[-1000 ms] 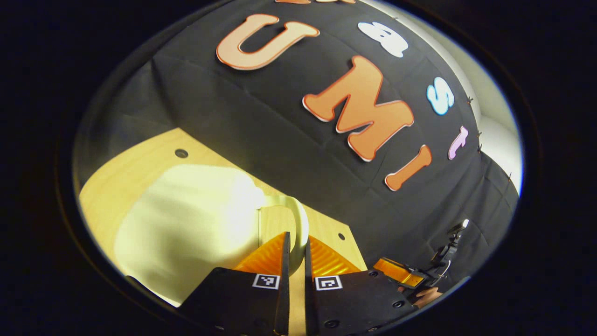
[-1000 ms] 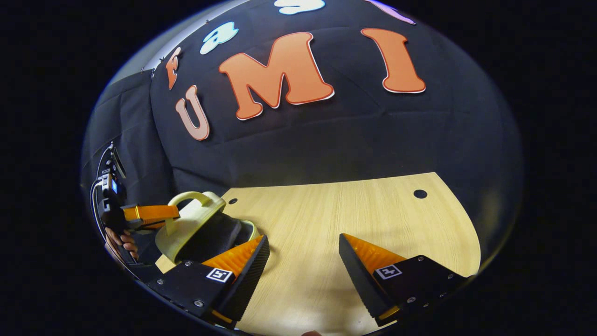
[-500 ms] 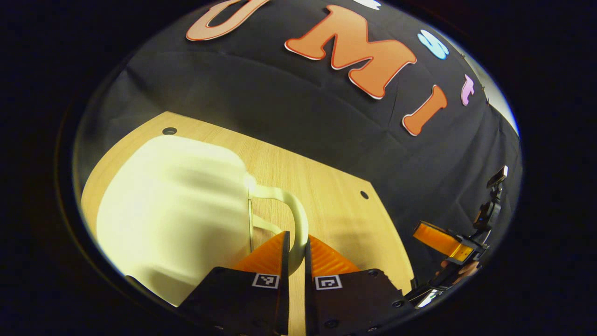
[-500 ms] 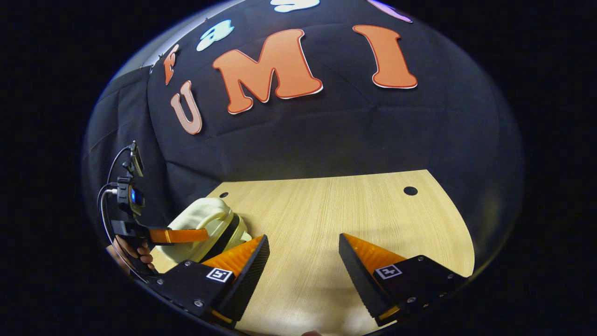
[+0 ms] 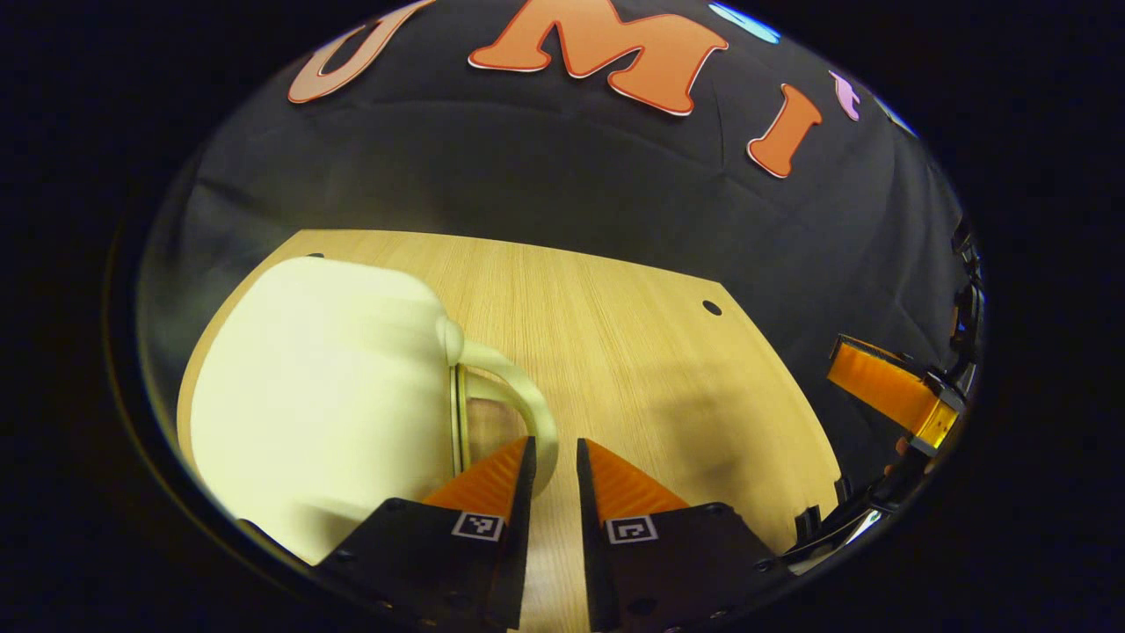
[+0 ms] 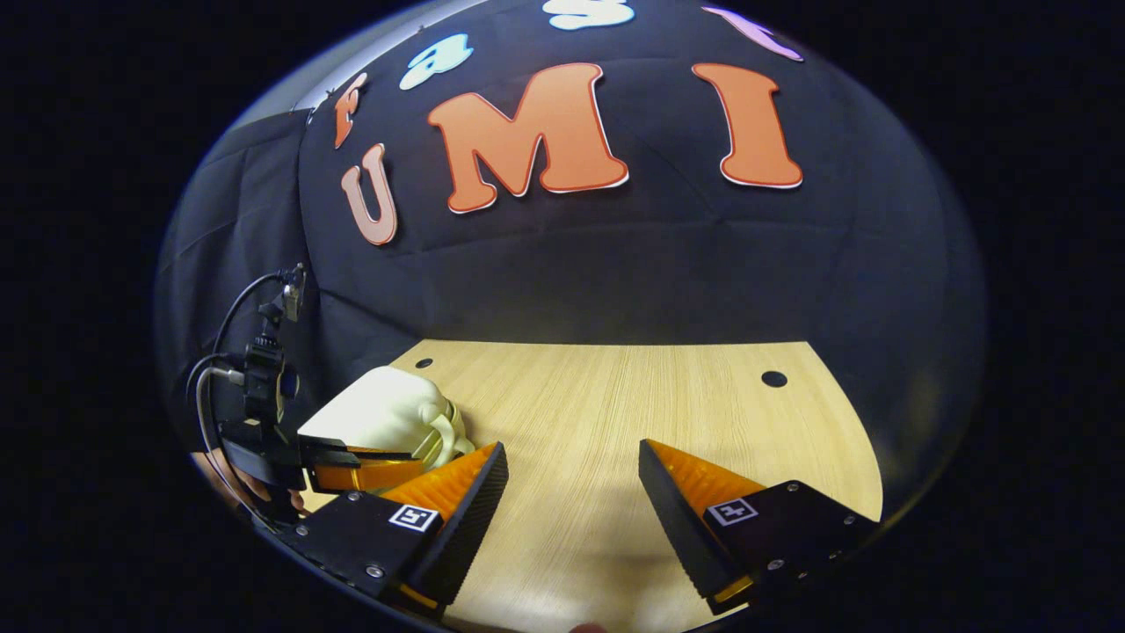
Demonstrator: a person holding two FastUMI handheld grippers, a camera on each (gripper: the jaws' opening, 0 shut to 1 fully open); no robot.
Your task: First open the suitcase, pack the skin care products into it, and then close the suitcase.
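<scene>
A small pale yellow suitcase [image 5: 325, 396] lies on the wooden table [image 5: 633, 352] with its lid down. Its curved handle [image 5: 518, 396] reaches between the tips of my left gripper [image 5: 555, 448]. The jaws stand a narrow gap apart, and wood shows between the handle and the right-hand finger. In the right gripper view the suitcase [image 6: 382, 413] sits at the far left with the left gripper [image 6: 360, 470] at its handle side. My right gripper [image 6: 571, 457] hangs wide open over bare table [image 6: 615, 396], holding nothing. The right gripper [image 5: 883, 391] also shows at the right edge of the left gripper view.
The black cloth wall rises right behind the table's far edge. Small dark holes [image 6: 773, 379] mark the tabletop near its back corners. A hand [image 6: 230, 475] holds the left gripper at the table's left end.
The suitcase lid came down from half raised to flat with my left gripper on its handle. The left jaws have since loosened slightly. The right gripper stayed open and nearly still.
</scene>
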